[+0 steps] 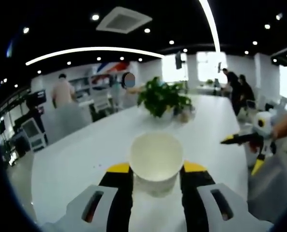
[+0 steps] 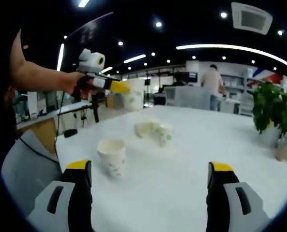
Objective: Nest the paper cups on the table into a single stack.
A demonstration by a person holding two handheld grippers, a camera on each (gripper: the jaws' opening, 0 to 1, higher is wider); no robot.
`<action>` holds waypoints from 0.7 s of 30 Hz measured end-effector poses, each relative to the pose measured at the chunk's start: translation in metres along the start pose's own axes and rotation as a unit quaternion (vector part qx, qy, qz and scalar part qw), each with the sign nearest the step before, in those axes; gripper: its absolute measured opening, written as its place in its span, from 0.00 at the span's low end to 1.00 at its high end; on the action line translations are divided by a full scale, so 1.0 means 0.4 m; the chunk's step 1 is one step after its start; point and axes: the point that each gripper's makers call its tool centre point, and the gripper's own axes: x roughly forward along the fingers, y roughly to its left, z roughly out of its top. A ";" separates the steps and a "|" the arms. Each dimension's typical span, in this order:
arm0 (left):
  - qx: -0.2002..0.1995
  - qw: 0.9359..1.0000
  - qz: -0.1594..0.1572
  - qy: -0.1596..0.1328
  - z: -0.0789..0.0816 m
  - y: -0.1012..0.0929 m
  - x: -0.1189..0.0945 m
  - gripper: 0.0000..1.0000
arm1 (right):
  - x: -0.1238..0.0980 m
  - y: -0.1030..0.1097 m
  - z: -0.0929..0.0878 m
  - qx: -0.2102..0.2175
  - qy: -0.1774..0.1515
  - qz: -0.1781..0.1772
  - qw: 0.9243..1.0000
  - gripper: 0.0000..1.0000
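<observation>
A white paper cup (image 1: 156,162) sits upright between the yellow-tipped jaws of my left gripper (image 1: 156,169), which is shut on it and holds it above the white table (image 1: 70,164). In the right gripper view that same gripper (image 2: 115,86) hangs in the air at the upper left with the held cup (image 2: 133,94). My right gripper (image 2: 149,166) stands wide open over the table (image 2: 191,193). A printed paper cup (image 2: 111,155) stands upright just beyond its left jaw. Farther off, more cups (image 2: 154,130) lie on their sides, blurred. The right gripper (image 1: 247,145) also shows at the right.
A potted green plant (image 1: 162,99) stands mid-table, seen at the right in the other view as the plant (image 2: 271,108). A person's arm (image 2: 37,75) reaches in from the left. Several people, desks and monitors fill the office behind. The table edge (image 2: 61,140) runs at the left.
</observation>
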 end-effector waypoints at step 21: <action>0.006 1.000 -0.013 -0.002 0.006 -0.081 -0.028 0.37 | 0.010 0.000 0.002 -0.009 -0.002 0.006 1.000 1.00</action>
